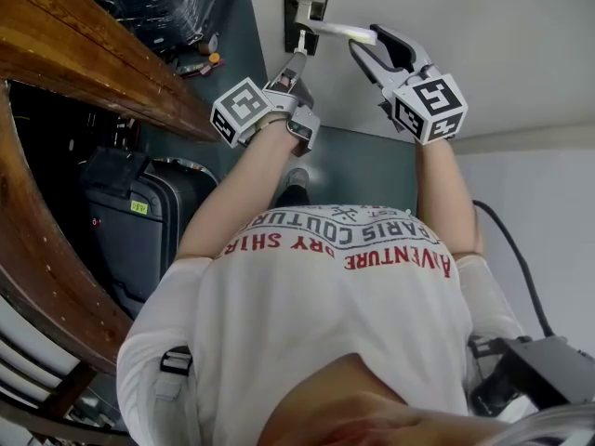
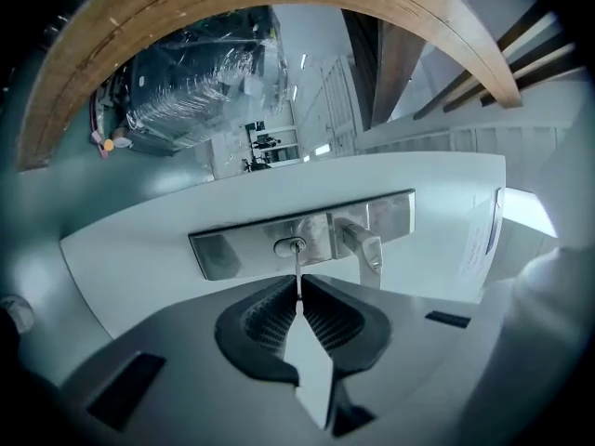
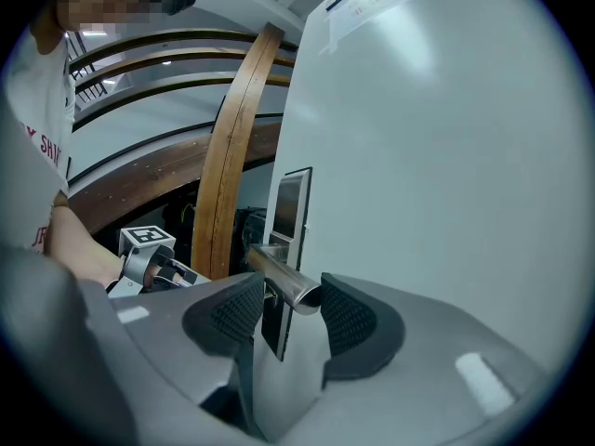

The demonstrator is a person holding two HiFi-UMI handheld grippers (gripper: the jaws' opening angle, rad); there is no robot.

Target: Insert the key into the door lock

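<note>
- White door (image 1: 521, 54) fills most of what I can see from here, with a curved wooden rail (image 1: 84, 54) and a dark suitcase (image 1: 139, 221) off to the person's left.
- The left hand-held gripper (image 2: 298, 297) is clenched on the key (image 2: 297, 282), whose thin blade points straight out from between the ribbed pads.
- The key's tip sits at the keyhole (image 2: 292, 247) in the steel lock plate (image 2: 232, 254). It looks just entered, or touching the mouth; I cannot tell how deep it has gone.
- The right hand-held gripper (image 3: 290, 303) has its jaws spread wide, with the lever handle (image 3: 279, 277) lying between them. I see no firm clamp on it, more a steadying straddle.
- The step in hand, as I judge it, is seating the key fully. Insertion looks begun, not finished.
- To do it well, keep the blade lined up with the slot and push straight along its length, with no sideways lean. So thin a blade could flex or slip in the pads.
- If it baulks, ease back a little and correct the roll rather than force it.
- The right hand-held gripper should steady the door without pressing the lever down, so the lock does not drift off the key.
</note>
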